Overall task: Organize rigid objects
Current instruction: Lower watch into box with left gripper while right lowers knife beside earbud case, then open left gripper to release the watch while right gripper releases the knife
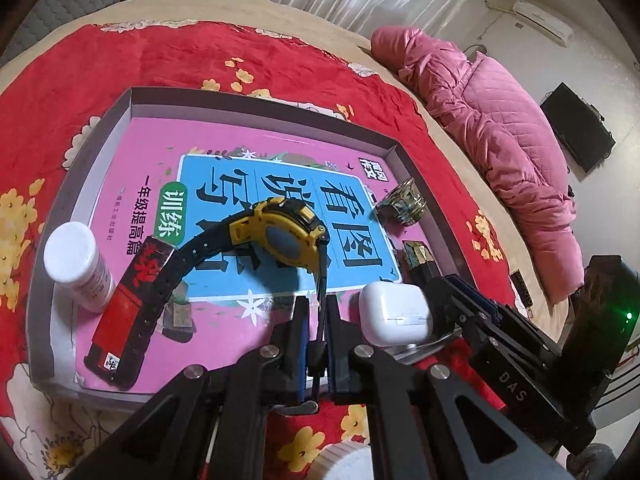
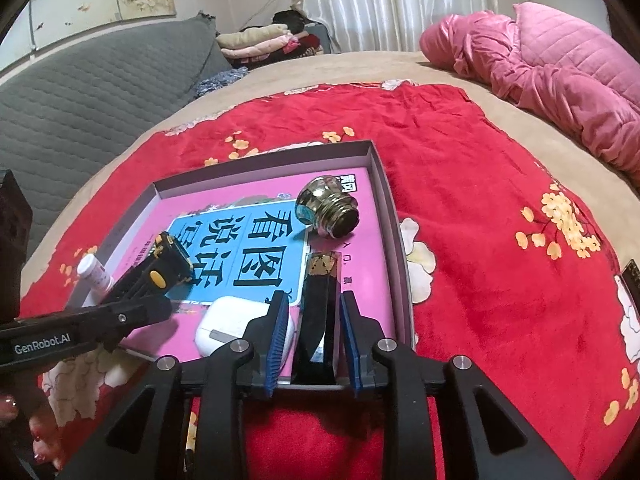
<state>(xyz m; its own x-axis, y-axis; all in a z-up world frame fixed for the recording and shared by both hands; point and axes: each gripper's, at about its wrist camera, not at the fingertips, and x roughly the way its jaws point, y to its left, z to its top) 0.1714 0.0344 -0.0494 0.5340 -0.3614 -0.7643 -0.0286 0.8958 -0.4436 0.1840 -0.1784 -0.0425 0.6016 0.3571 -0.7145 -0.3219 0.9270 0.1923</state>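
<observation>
A shallow grey box (image 1: pixel 132 96) lies on the red cloth, with a pink book (image 1: pixel 152 148) flat inside it. My left gripper (image 1: pixel 316 308) is shut on the black strap of a yellow-and-black watch (image 1: pixel 284 232), which hangs tilted over the book. In the right wrist view my right gripper (image 2: pixel 314 312) stands open around a dark rectangular block (image 2: pixel 318 320) at the box's near right corner, and its blue pads (image 2: pixel 280 328) stand a little apart from the block. A white earbuds case (image 2: pixel 228 324) lies just left of that gripper.
Also in the box are a white bottle (image 1: pixel 76 264), a red-and-black lighter (image 1: pixel 128 312) and a shiny metal cap (image 2: pixel 328 212). Red flowered cloth (image 2: pixel 480 200) covers the bed. Pink quilted bedding (image 2: pixel 560 72) lies at the far right and a grey padded headboard (image 2: pixel 100 92) to the left.
</observation>
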